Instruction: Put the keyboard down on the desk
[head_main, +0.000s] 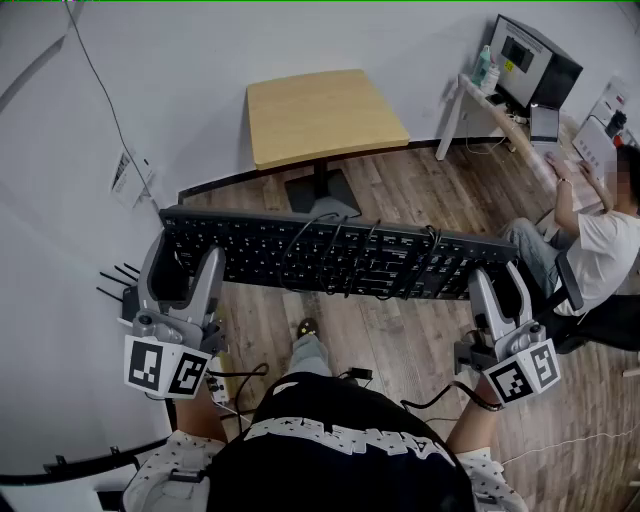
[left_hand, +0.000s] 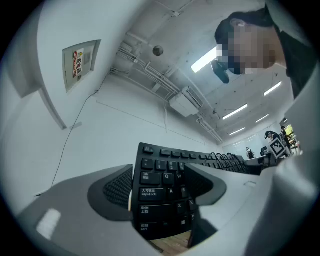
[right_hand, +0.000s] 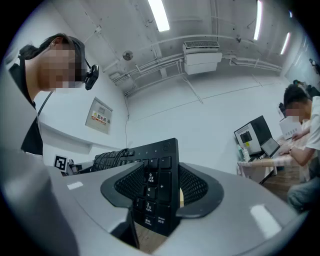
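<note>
Gripping a black keyboard (head_main: 330, 255) by its two short ends, the left gripper (head_main: 187, 252) and the right gripper (head_main: 500, 280) hold it level in the air above the plank floor (head_main: 400, 335), just ahead of the person in a black printed shirt (head_main: 350, 450) who carries them. In the left gripper view the ribbed fingers (left_hand: 112, 192) are closed on the end bearing the Caps Lock and Shift keys. In the right gripper view the fingers (right_hand: 200, 187) are clamped on the number-pad end. A black cable (head_main: 325, 235) lies looped over the keys between the two pairs of fingers. Beyond the fingers, well apart from the keyboard, a small light-wood surface (head_main: 320, 115) stands on a single pedestal near the white wall (head_main: 200, 60). Farther off, to the right of the right fingers, a seated person in a white shirt (head_main: 600, 250) faces a second surface (head_main: 500, 112) that carries a monitor (head_main: 530, 60).
</note>
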